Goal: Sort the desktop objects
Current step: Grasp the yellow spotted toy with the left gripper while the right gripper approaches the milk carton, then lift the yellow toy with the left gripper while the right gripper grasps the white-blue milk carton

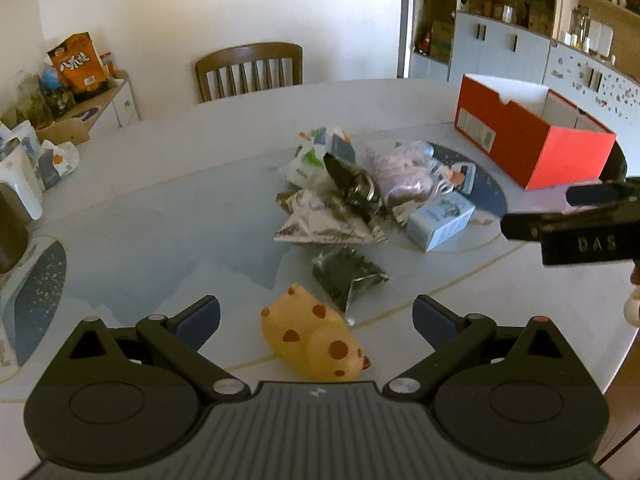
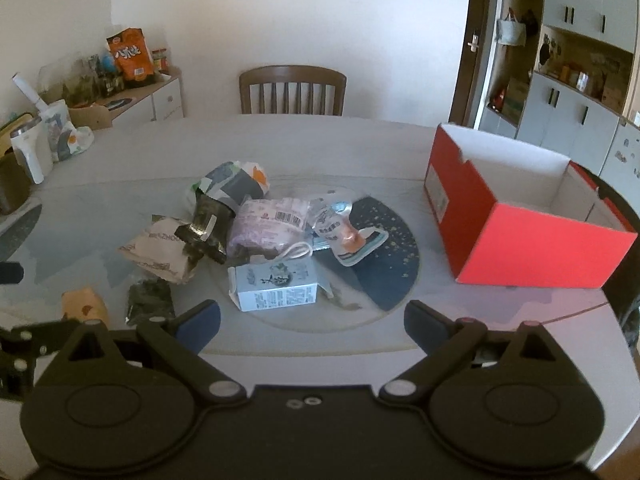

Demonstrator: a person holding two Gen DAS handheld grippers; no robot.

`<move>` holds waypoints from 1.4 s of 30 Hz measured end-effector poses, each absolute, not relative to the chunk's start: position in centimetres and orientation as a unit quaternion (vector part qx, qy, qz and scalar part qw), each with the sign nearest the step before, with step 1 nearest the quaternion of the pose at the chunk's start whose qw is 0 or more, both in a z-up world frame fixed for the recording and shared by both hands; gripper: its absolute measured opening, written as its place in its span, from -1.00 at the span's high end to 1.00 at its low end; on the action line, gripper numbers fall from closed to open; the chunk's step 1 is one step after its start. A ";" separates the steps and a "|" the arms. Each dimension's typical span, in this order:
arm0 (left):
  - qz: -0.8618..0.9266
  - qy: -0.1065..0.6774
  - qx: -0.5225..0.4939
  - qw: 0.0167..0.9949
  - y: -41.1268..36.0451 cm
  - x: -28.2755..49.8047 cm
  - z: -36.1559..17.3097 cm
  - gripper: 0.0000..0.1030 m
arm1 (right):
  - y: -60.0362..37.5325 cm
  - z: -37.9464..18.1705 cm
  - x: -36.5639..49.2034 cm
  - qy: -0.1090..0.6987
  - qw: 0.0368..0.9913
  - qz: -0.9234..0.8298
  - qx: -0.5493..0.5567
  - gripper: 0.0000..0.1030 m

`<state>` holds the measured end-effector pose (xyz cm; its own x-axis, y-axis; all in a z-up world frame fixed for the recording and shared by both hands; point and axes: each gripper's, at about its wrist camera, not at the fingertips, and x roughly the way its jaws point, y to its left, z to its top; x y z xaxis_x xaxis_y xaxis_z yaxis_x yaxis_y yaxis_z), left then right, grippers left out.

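Between the spread jaws of the left hand-held gripper (image 1: 316, 320), a yellow spotted toy (image 1: 316, 336) is lying on the bench (image 1: 160, 208), nothing being gripped yet. The right hand-held gripper (image 2: 312, 320) is likewise being held released and empty, with a pale blue carton (image 2: 274, 286) just ahead of it. The remaining clutter is piled mid-bench: a dark foil pouch (image 1: 346, 276), a crumpled printed bag (image 1: 320, 220) and a pink packet (image 1: 404, 172). An open red box (image 1: 532, 140) is standing well apart to the right, seemingly empty. Judged step: the toy is being approached for pickup. It looks rounded and soft, so it is best straddled across its narrower width, the pads lowered close to the bench before closing, gently, with the pouch beside it kept clear.
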<state>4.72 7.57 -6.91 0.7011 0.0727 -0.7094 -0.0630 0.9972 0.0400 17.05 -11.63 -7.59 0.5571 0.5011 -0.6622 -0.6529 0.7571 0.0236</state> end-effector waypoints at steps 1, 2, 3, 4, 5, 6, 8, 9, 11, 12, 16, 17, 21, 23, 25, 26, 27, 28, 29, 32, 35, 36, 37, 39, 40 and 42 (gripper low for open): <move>0.035 0.386 0.007 0.922 7.7 4.8 -7.2 -0.99 | -11.3 -7.8 17.2 0.335 0.876 0.329 -0.111 -0.90; 0.041 0.387 0.006 0.921 7.9 4.9 -7.5 -0.99 | -11.0 -8.0 17.3 0.335 0.876 0.329 -0.111 -0.90; 0.054 0.391 0.003 0.919 8.0 5.1 -7.8 -0.99 | -10.7 -8.2 17.5 0.336 0.875 0.330 -0.110 -0.90; 0.053 0.394 0.003 0.918 8.1 5.2 -8.2 -0.99 | -10.3 -8.4 17.6 0.335 0.875 0.332 -0.107 -0.90; 0.057 0.397 0.001 0.916 8.2 5.3 -8.4 -0.99 | -10.0 -8.5 17.8 0.334 0.875 0.333 -0.106 -0.90; 0.067 0.399 -0.003 0.915 8.4 5.4 -8.7 -0.99 | -9.6 -8.6 17.9 0.333 0.876 0.332 -0.107 -0.90; 0.070 0.401 -0.006 0.913 8.6 5.6 -9.0 -0.99 | -8.8 -8.8 18.2 0.332 0.875 0.333 -0.110 -0.90; 0.070 0.402 -0.006 0.913 8.7 5.7 -9.2 -0.99 | -8.4 -9.0 18.3 0.331 0.875 0.334 -0.112 -0.90; 0.068 0.404 -0.005 0.912 8.7 5.8 -9.6 -0.99 | -7.6 -9.4 18.5 0.329 0.875 0.335 -0.119 -0.90; 0.069 0.406 -0.005 0.911 8.8 5.9 -9.8 -0.99 | -7.2 -9.6 18.7 0.331 0.873 0.336 -0.123 -0.90; 0.065 0.411 -0.006 0.909 8.9 6.0 -10.3 -0.99 | -6.0 -10.9 19.4 0.347 0.866 0.334 -0.135 -0.90; 0.065 0.411 -0.006 0.909 8.9 6.1 -10.3 -0.99 | -5.9 -11.2 19.6 0.349 0.866 0.332 -0.135 -0.90; 0.070 0.411 -0.011 0.909 9.1 6.4 -10.5 -0.99 | -5.1 -11.9 20.5 0.352 0.866 0.326 -0.140 -0.89; 0.073 0.413 -0.015 0.908 9.2 6.5 -10.6 -0.99 | -4.7 -12.3 20.8 0.355 0.865 0.323 -0.147 -0.84; 0.077 0.415 -0.017 0.907 9.1 6.5 -10.8 -0.99 | -4.4 -12.6 21.1 0.360 0.863 0.322 -0.149 -0.78; 0.080 0.415 -0.017 0.906 9.1 6.5 -10.9 -0.99 | -4.3 -12.8 21.1 0.361 0.862 0.322 -0.150 -0.76; 0.079 0.415 -0.018 0.906 9.1 6.6 -11.0 -0.96 | -4.2 -12.8 21.0 0.360 0.862 0.322 -0.153 -0.75; 0.078 0.416 -0.019 0.906 9.1 6.6 -11.0 -0.94 | -4.0 -12.9 21.0 0.359 0.862 0.323 -0.155 -0.72; 0.076 0.417 -0.020 0.906 9.1 6.6 -11.1 -0.91 | -3.9 -12.9 21.0 0.360 0.861 0.324 -0.156 -0.69; 0.074 0.418 -0.022 0.905 9.2 6.7 -11.2 -0.84 | -3.7 -13.1 21.0 0.362 0.860 0.322 -0.159 -0.65; 0.074 0.419 -0.026 0.904 9.3 6.8 -11.2 -0.73 | -3.6 -13.1 21.1 0.366 0.859 0.321 -0.158 -0.62; 0.072 0.420 -0.029 0.904 9.3 6.8 -11.2 -0.64 | -3.5 -13.1 21.1 0.367 0.859 0.320 -0.157 -0.61; 0.068 0.421 -0.032 0.904 9.4 6.8 -11.2 -0.59 | -3.5 -13.1 21.0 0.367 0.859 0.319 -0.158 -0.60; 0.067 0.423 -0.036 0.903 9.4 6.8 -11.3 -0.44 | -3.4 -13.1 21.0 0.368 0.859 0.318 -0.158 -0.59; 0.067 0.424 -0.035 0.903 9.4 6.8 -11.3 -0.42 | -3.4 -13.1 20.9 0.368 0.860 0.318 -0.158 -0.58; 0.069 0.425 -0.035 0.902 9.4 6.8 -11.3 -0.34 | -3.4 -13.1 20.9 0.368 0.859 0.318 -0.157 -0.58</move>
